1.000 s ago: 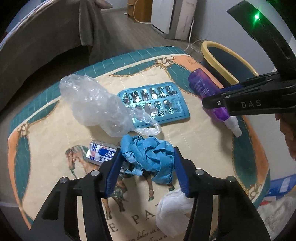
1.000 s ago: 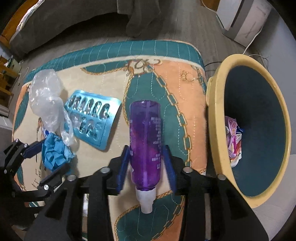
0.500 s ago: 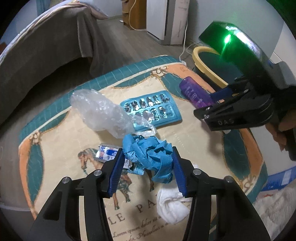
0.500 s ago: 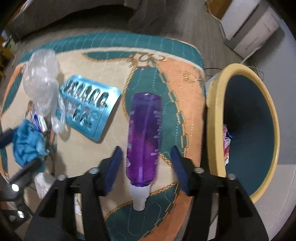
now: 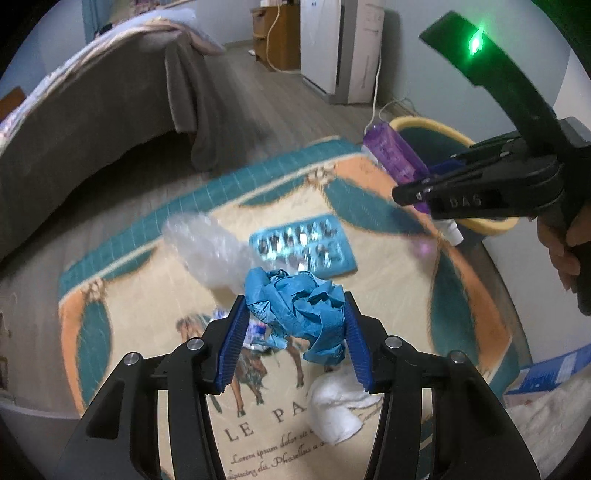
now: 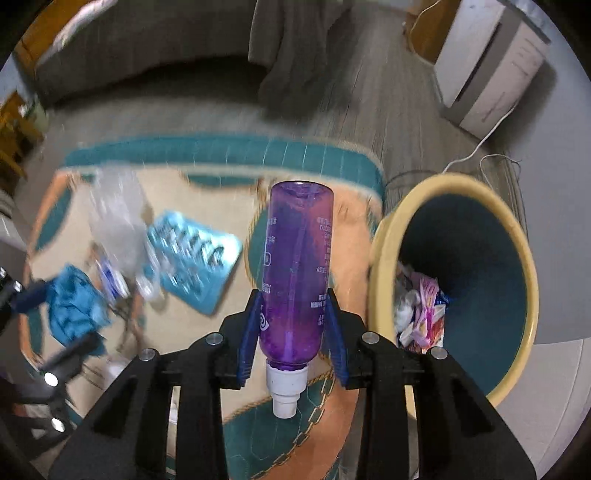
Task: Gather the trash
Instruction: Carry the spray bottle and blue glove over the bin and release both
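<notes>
Left gripper [image 5: 293, 334] first: its blue pads [image 5: 233, 343] are clamped on a crumpled blue glove [image 5: 297, 308], and the wad sits between the fingers, clear of the rug [image 5: 122, 295]. Right under it lies a white tissue wad [image 5: 334, 410] on the rug's printed lettering, and a small foil wrapper [image 5: 256, 330] peeks out just beside the left pad. A little farther out, a clear plastic bag [image 5: 210, 249] lies crumpled on the cream centre of the rug, touching the blue blister tray [image 5: 306, 245] beside it.

Over to the right gripper [image 6: 293, 334]: the jaws are closing, and the purple bottle [image 6: 295, 273] is pinched between the pads, white cap [image 6: 285, 387] pointing back toward the camera, base pointing away. In the left view that same bottle hangs in the air, over the rug's far corner and in front of the bin, with a person's hand [image 5: 561, 243] on the gripper's grip at the right edge.

Just right of the bottle stands the yellow-rimmed bin [image 6: 517, 236], teal inside, with pink and white wrappers [image 6: 421, 314] already at the bottom. It sits off the rug's edge, on the floor.

Far back: a bed [image 5: 92, 110] draped in a brown blanket, a white appliance [image 6: 487, 66] against the wall with its cord trailing toward the bin, and a wooden cabinet [image 5: 275, 35] behind.
</notes>
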Tool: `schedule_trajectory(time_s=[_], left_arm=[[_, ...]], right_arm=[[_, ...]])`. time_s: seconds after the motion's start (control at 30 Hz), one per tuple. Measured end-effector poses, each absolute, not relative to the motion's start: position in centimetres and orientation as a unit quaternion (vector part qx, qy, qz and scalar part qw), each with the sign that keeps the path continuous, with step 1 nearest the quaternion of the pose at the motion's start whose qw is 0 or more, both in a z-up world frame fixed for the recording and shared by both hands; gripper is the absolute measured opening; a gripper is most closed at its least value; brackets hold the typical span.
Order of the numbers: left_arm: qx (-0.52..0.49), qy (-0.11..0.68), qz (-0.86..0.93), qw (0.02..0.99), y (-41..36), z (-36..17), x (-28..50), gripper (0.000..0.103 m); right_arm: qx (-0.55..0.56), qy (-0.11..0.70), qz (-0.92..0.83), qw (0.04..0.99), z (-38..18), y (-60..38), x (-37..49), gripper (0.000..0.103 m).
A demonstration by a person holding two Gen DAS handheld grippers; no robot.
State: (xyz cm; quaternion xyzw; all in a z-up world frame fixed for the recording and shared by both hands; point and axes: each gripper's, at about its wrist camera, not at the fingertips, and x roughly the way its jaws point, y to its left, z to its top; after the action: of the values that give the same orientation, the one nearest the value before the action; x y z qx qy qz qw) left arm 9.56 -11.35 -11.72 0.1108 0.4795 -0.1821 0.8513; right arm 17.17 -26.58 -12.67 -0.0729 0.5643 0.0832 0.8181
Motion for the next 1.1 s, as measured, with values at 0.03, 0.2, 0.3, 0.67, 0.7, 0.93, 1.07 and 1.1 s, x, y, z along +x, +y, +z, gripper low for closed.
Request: schedule_trajectory(time_s=[0.03, 0.2, 0.3, 0.67, 0.7, 0.93, 1.07, 1.1], left_arm=[[0.112, 0.476, -0.183, 0.853, -11.6, -11.2, 9.7, 0.052], [0.125, 0.454, -0.19, 0.861, -13.7, -8.9, 10.2, 0.052], [0.129, 0.446, -0.198, 0.863, -15.0, -8.1, 10.7, 0.052], [0.135, 0.442, -0.238, 0.854, -21.4, -7.4, 13.1, 0.052], [0.134, 0.442, -0.244, 0.853, -22.0, -7.4, 13.4, 0.052], [0.15, 0.438, -0.274, 0.843, -26.2, -8.2, 14.7, 0.052], [0.165, 0.438, -0.301, 0.831, -28.4, -9.3, 15.1, 0.052], [0.171, 0.437, -0.306, 0.828, -29.0, -9.5, 15.1, 0.052]], right_arm=[[-0.072, 0.557, 0.083, 0.823, -12.0, -26.8, 17.1, 0.033], [-0.041, 0.541, 0.086, 0.836, -9.8, -28.8, 17.6, 0.033], [-0.021, 0.539, 0.08, 0.838, -9.2, -30.5, 17.9, 0.033], [0.061, 0.537, 0.015, 0.841, -9.5, -39.5, 18.1, 0.033], [0.075, 0.537, 0.003, 0.84, -9.7, -40.8, 18.0, 0.033], [0.146, 0.549, -0.076, 0.819, -12.4, -47.2, 17.0, 0.033], [0.164, 0.554, -0.112, 0.808, -13.8, -49.0, 16.5, 0.033], [0.166, 0.555, -0.119, 0.806, -14.0, -49.3, 16.4, 0.033]])
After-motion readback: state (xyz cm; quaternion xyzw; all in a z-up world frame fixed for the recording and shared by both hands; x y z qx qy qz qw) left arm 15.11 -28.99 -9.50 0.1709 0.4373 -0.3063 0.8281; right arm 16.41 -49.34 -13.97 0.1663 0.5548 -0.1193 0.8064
